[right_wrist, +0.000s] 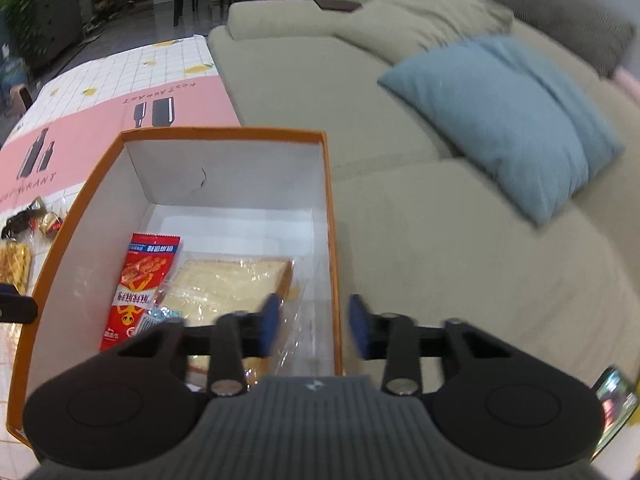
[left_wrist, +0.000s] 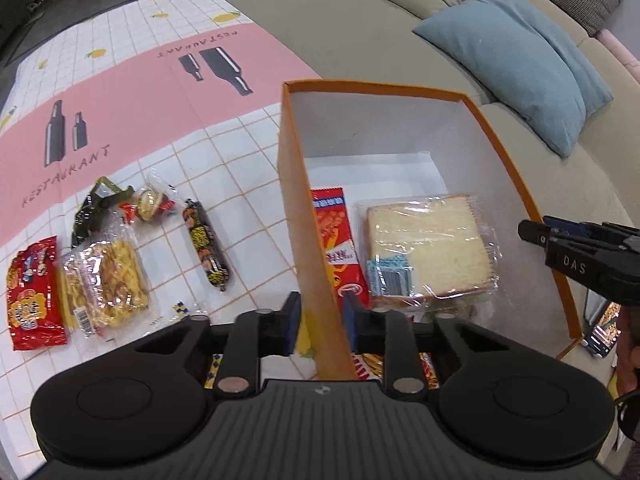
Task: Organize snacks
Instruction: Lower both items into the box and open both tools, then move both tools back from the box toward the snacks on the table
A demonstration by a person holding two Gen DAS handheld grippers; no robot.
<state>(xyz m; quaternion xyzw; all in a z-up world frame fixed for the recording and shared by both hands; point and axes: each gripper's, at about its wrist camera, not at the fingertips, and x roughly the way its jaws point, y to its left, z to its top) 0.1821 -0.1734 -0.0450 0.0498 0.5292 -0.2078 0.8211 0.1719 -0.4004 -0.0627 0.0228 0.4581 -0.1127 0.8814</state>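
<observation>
We have the left tongs (left_wrist: 320, 322) pinched on the near left wall of the orange box (left_wrist: 516, 152), one blue pad outside the cardboard and one inside, so the box stays put on the tabletop (left_wrist: 240, 160) while it gets filled. The right tongs (right_wrist: 314, 330) straddle the opposite wall, a pad to each side and a clear gap at both; they look spread, not gripping, and we judge they are either steadying that edge or just letting go of it.

Ahead of both tongs, on the box floor, lie a red snack packet (right_wrist: 138, 288) and a wrapped slice of cake (left_wrist: 430, 252), side by side with wrappers overlapping. That reads as packing along one end to leave room beyond.

Left of our left tongs, outside the box, the rest wait on the tabletop: a dark sausage stick (left_wrist: 206, 250), a clear bag of yellow crisps (left_wrist: 108, 280), a red pouch (left_wrist: 34, 292), a small round sweet (left_wrist: 150, 202) and a dark green wrapper (left_wrist: 94, 210). We'd say the job is early
</observation>
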